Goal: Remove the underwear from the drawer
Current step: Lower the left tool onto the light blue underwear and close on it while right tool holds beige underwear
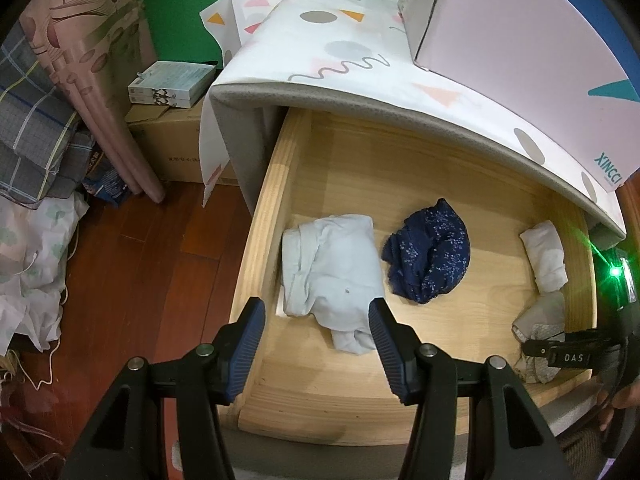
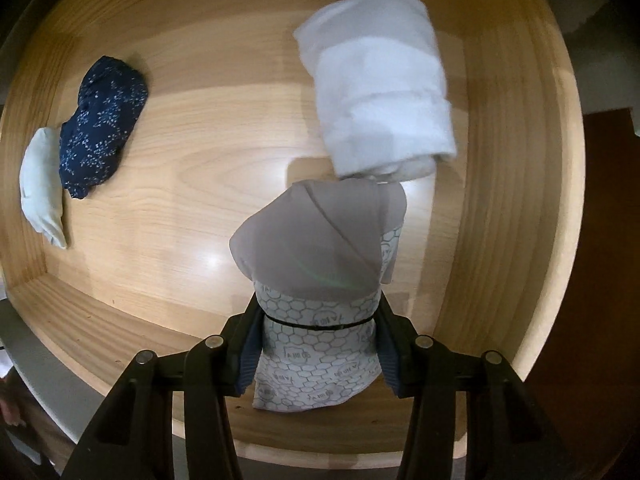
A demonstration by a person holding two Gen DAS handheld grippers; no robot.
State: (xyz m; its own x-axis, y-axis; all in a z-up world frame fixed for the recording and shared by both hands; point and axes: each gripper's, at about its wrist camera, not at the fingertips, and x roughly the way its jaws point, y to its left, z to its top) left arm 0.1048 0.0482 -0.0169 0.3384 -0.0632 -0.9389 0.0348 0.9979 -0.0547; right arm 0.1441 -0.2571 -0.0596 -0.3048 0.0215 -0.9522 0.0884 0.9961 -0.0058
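Right tongs [image 2: 318, 344]: clamped on grey underwear [image 2: 320, 248], inside drawer [image 2: 500, 240].
Left tongs [image 1: 316, 344]: wide open, empty, above pale blue garment [image 1: 332, 268].

The open wooden drawer [image 1: 256, 232] carries four pieces of underwear on its pale bottom board. Taking the dark blue speckled underwear [image 1: 430, 256] as landmark: a light blue folded piece [image 1: 332, 272] lies just left of it, a white rolled piece [image 1: 546, 256] lies well to its right against the drawer's side wall, and a grey honeycomb-patterned piece [image 2: 316, 264] sits right and nearer the front.
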